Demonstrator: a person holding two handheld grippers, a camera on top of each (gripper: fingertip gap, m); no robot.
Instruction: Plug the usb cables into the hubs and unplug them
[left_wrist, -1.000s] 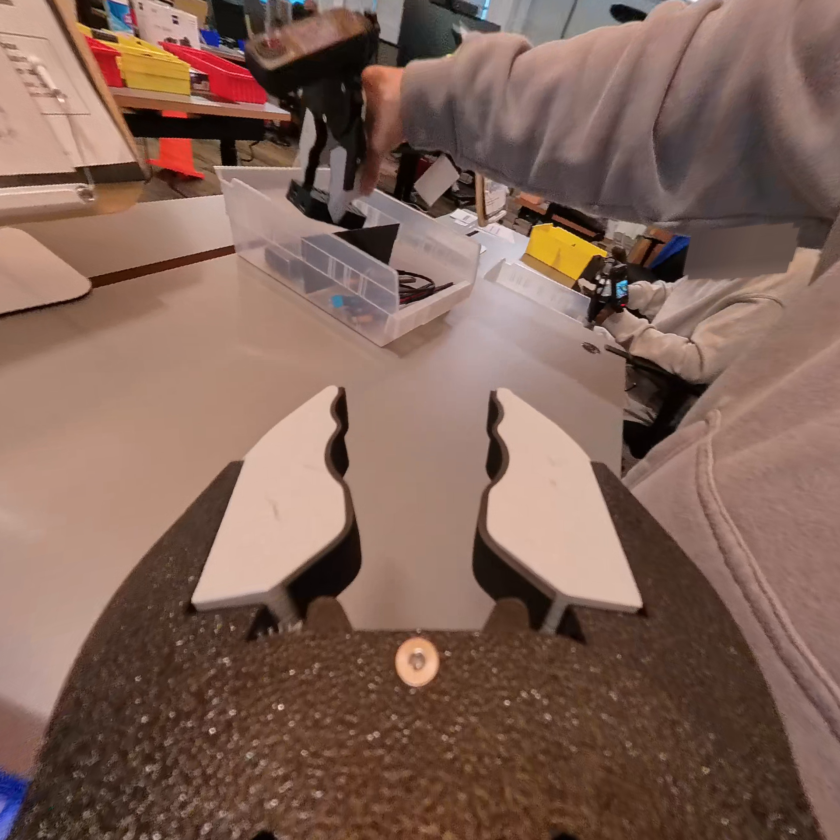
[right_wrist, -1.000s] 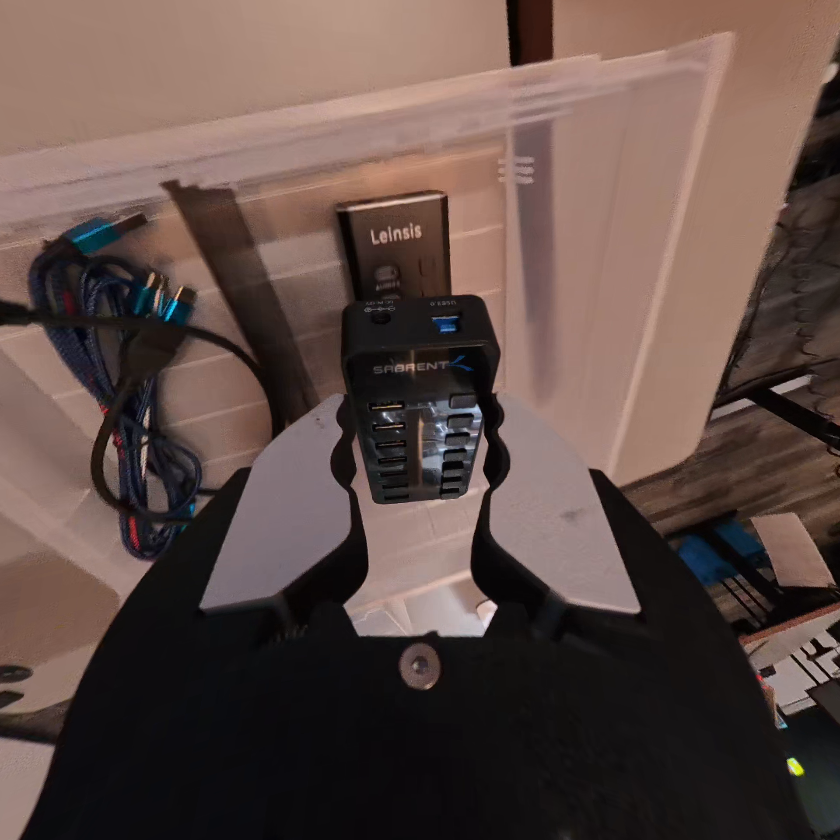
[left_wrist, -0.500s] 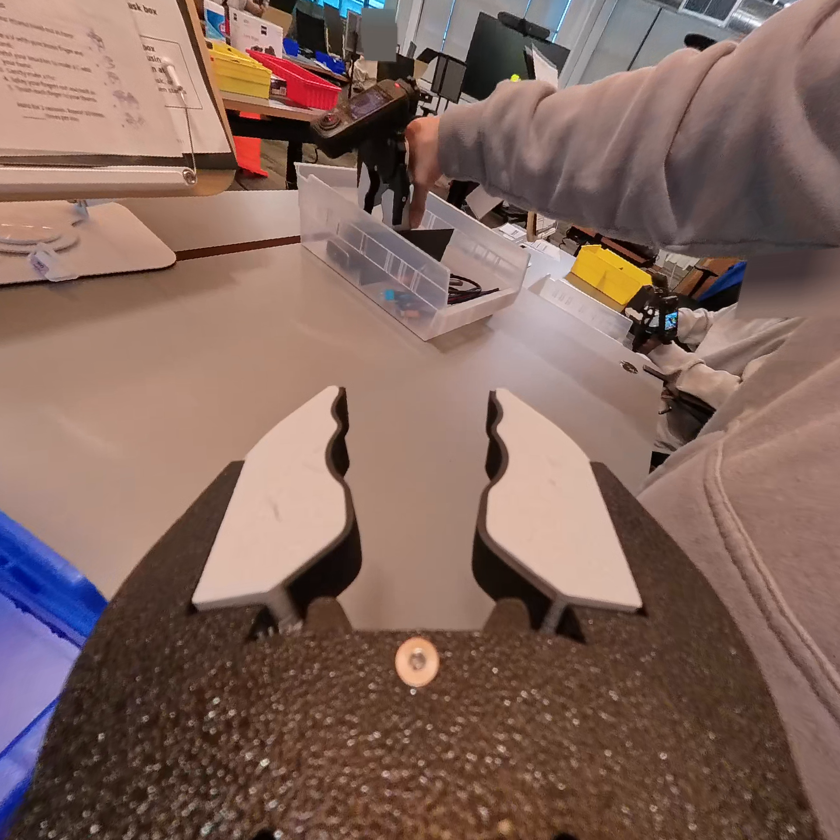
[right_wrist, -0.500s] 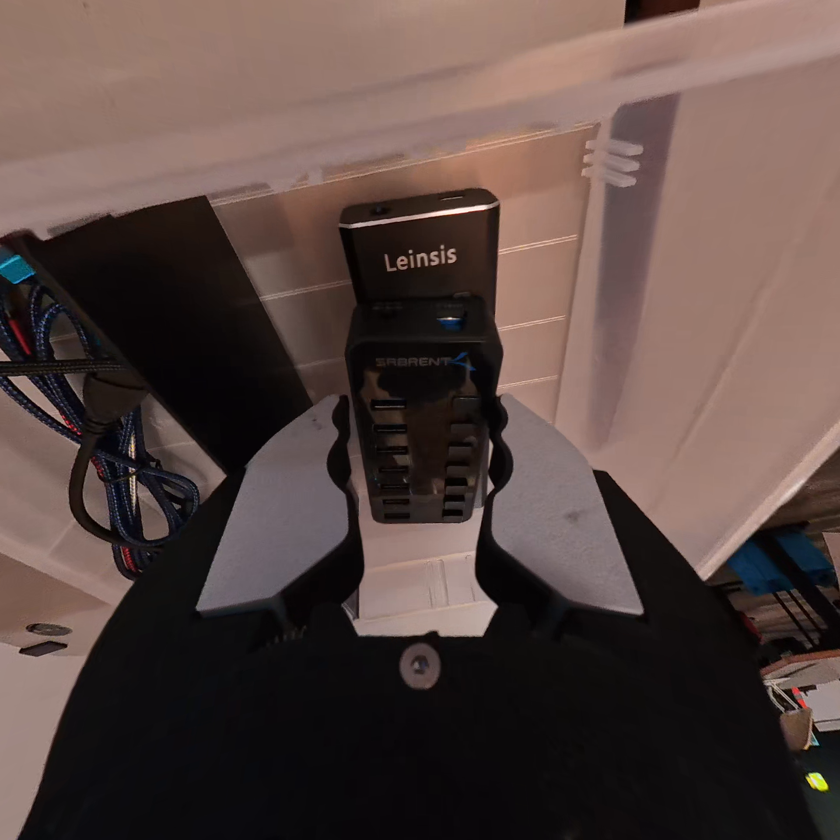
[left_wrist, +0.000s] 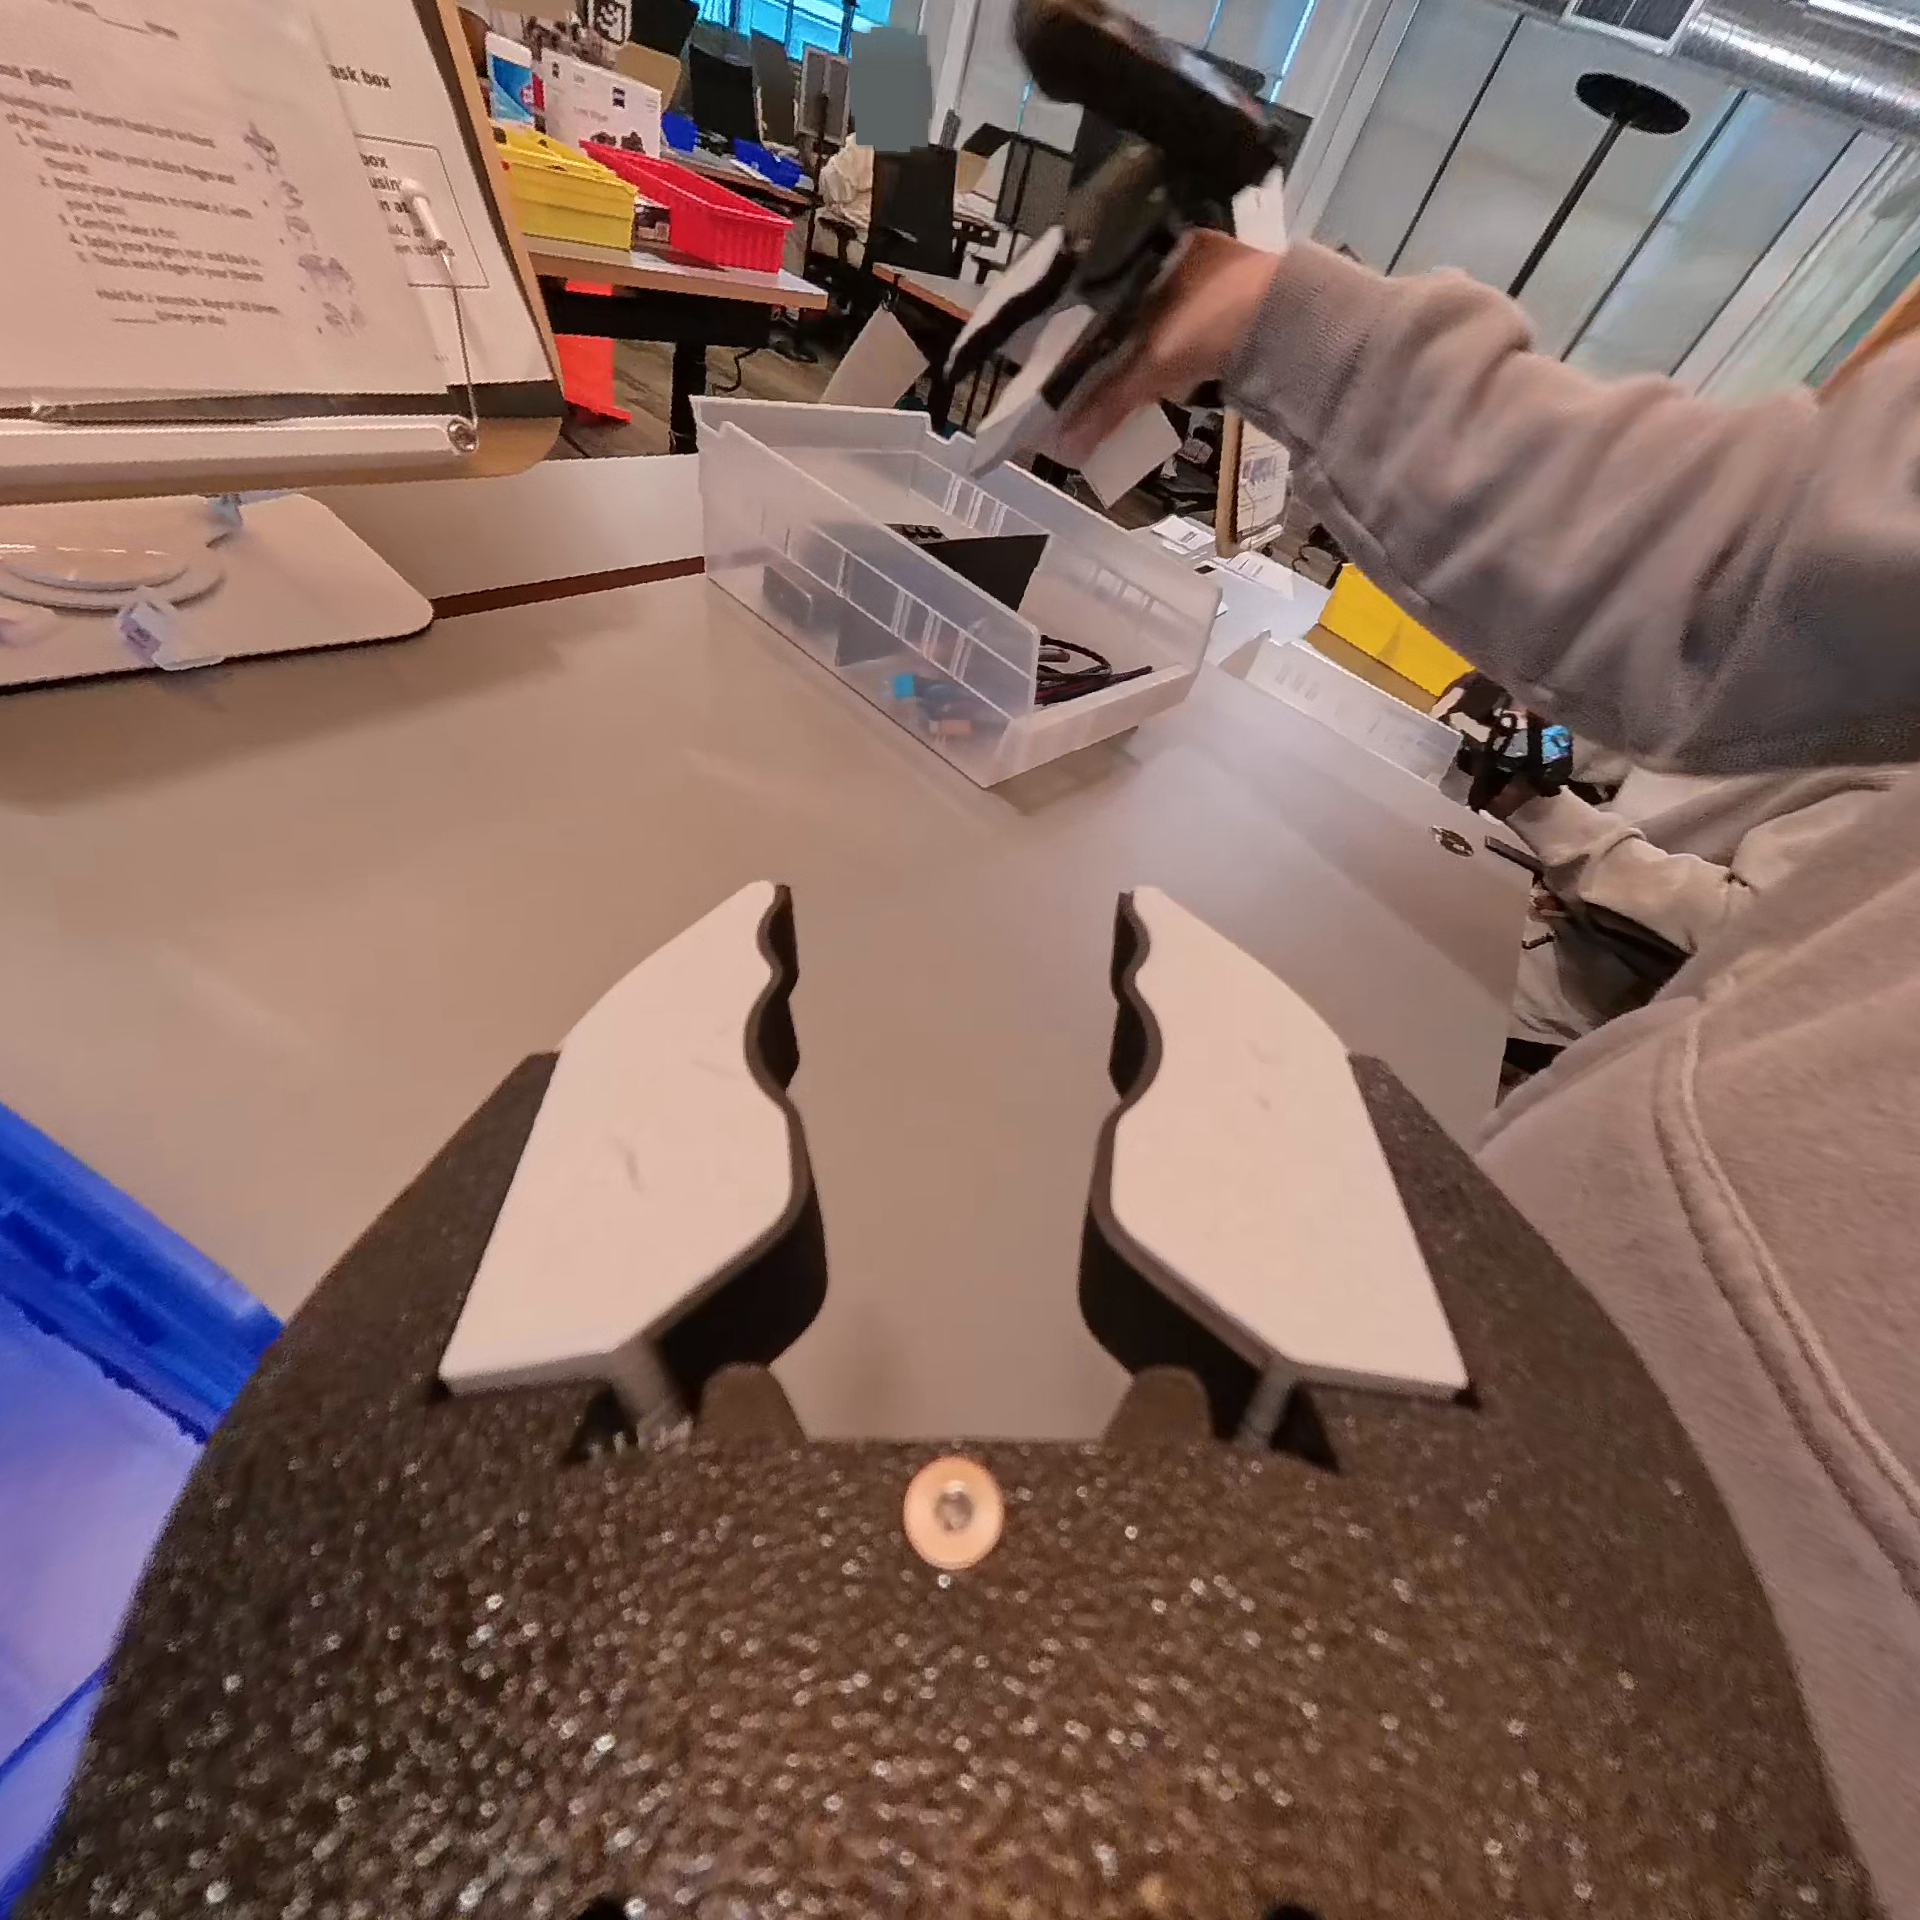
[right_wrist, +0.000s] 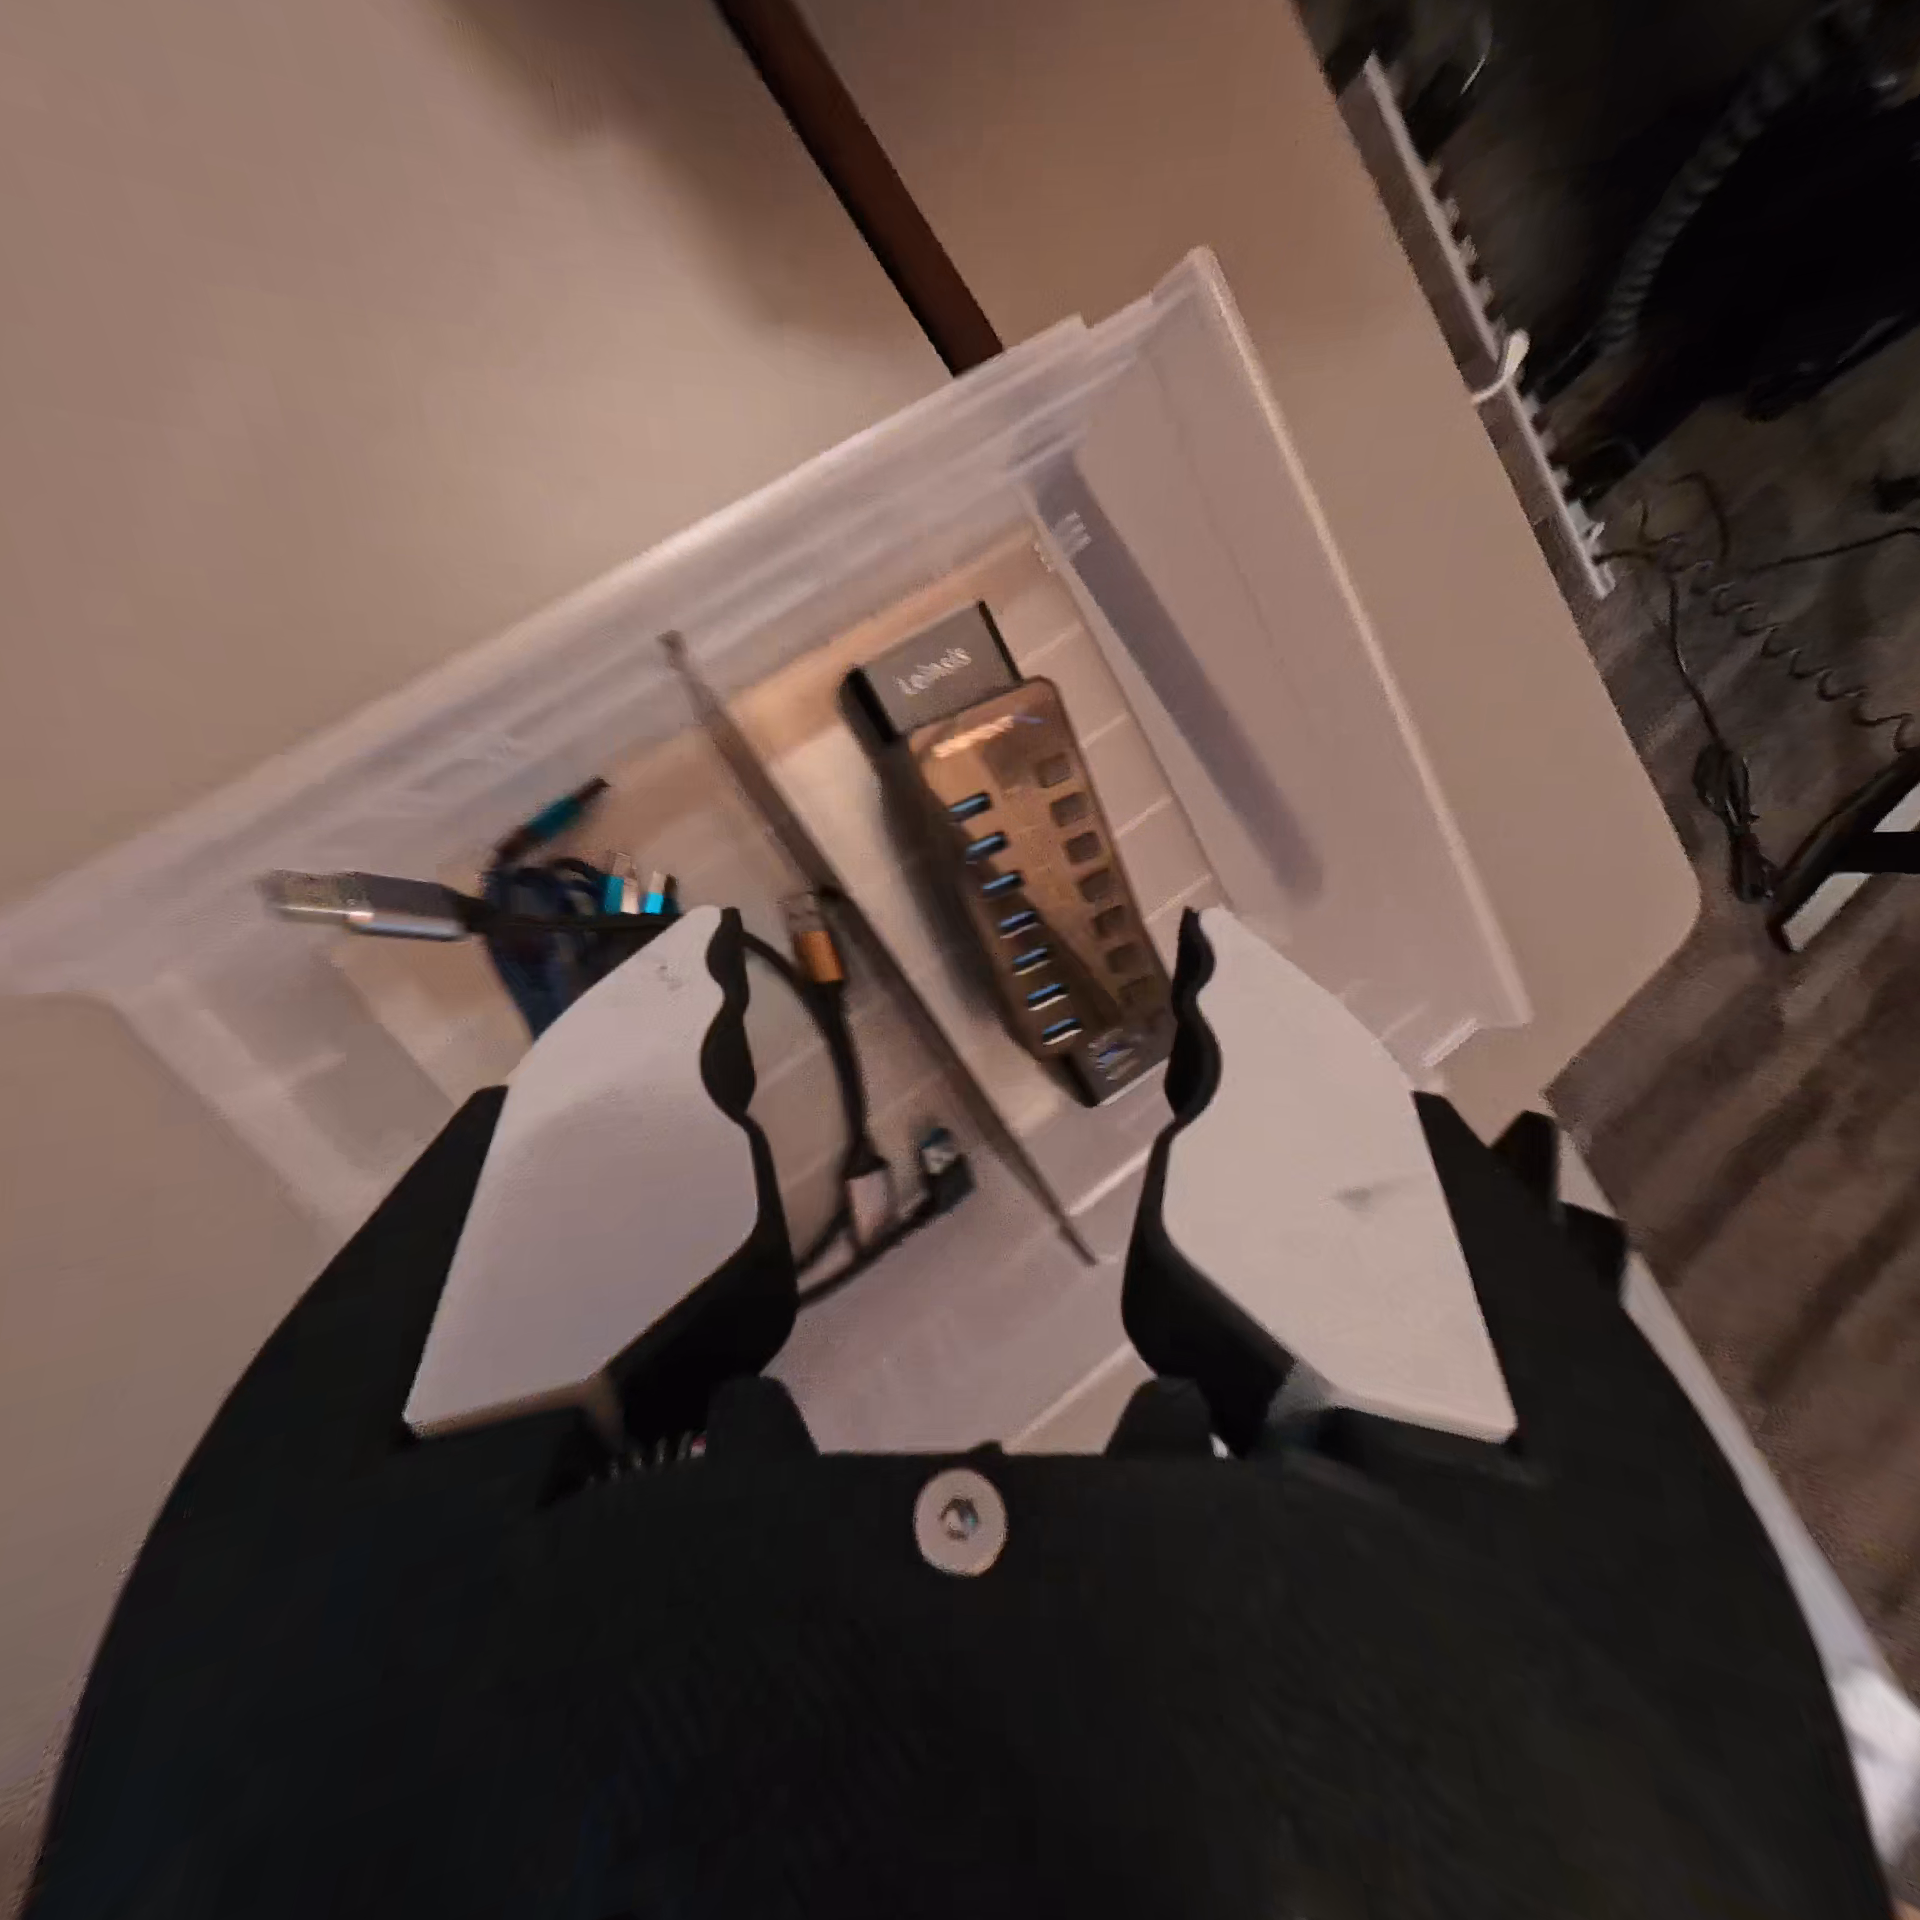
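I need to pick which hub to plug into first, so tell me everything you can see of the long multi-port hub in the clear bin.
The multi-port hub is a long dark glossy block with one row of blue-lit ports and a row of small square buttons beside them. It lies flat in the clear bin, in the compartment right of a divider, its far end overlapping a second dark hub. No cable is plugged in. The right gripper hangs open above it, not touching.

The right tongs (right_wrist: 956, 925) hang with jaws spread and nothing between them, above a clear plastic bin (right_wrist: 1351, 665) on the desk (right_wrist: 364, 364). In the bin's right compartment a black multi-port hub (right_wrist: 1039, 883) lies partly over a second dark hub (right_wrist: 935, 665). Left of a divider (right_wrist: 883, 956), tangled cables (right_wrist: 582, 904) and a silver USB plug (right_wrist: 353, 899) rest.
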